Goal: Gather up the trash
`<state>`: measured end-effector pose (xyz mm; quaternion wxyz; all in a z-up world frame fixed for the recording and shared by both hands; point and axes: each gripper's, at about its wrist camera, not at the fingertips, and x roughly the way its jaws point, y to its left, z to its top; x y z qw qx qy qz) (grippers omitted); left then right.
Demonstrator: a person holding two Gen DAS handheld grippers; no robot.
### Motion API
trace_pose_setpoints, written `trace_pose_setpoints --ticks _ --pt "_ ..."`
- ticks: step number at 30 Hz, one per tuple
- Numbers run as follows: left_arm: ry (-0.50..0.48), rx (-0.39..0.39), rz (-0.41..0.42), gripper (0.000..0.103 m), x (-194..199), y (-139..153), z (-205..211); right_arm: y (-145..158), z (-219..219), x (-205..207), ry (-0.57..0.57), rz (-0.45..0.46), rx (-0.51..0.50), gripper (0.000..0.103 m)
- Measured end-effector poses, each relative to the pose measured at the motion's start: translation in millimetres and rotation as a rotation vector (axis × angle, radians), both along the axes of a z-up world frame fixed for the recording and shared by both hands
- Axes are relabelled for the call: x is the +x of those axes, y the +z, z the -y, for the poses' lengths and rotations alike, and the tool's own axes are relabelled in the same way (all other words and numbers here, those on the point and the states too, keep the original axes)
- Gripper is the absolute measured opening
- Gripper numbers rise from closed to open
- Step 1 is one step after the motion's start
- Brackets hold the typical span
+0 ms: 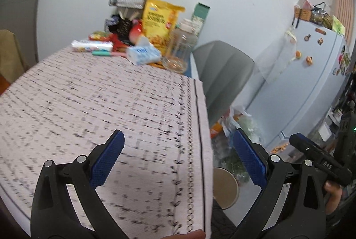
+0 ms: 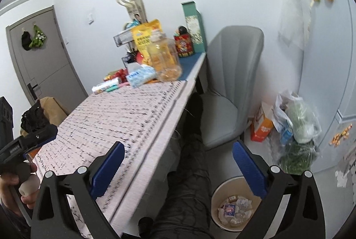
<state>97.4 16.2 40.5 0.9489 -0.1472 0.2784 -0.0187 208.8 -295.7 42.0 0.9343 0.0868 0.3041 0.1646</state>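
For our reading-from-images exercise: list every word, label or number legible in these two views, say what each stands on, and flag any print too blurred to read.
"DAS": white letters on the black handheld gripper body seen at the right edge of the left wrist view.
Yellow snack bag: printed label, too blurred to read.
Blue-and-white tissue pack: blue lettering, unreadable.
Red printed tin: pattern only, nothing legible.
Other gripper body: small white print, too small to read.

Grey chair (image 2: 231,74) beside patterned table (image 2: 115,114), yellow snack bag (image 1: 159,23), fridge (image 1: 311,74) with magnets.
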Motion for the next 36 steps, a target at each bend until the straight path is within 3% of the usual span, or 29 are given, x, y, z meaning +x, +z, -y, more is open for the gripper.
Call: trace_pose_setpoints --ticks 8,15,36 --pt "0.118 0.049 0.07 0.097 -50.1 19.8 -24.9 18.3 -40.1 -20.4 0.069 0.043 -0.001 0.095" --pt "0.16 0.083 0.09 0.097 -72.1 29.1 -30.6 21.4 -72.5 -39.2 0.099 0.104 -0.051 0.095" --pt "0.137 0.125 0.098 0.097 -78.2 31.0 -11.9 23.0 -79.6 -51.1 0.107 0.115 -0.044 0.095"
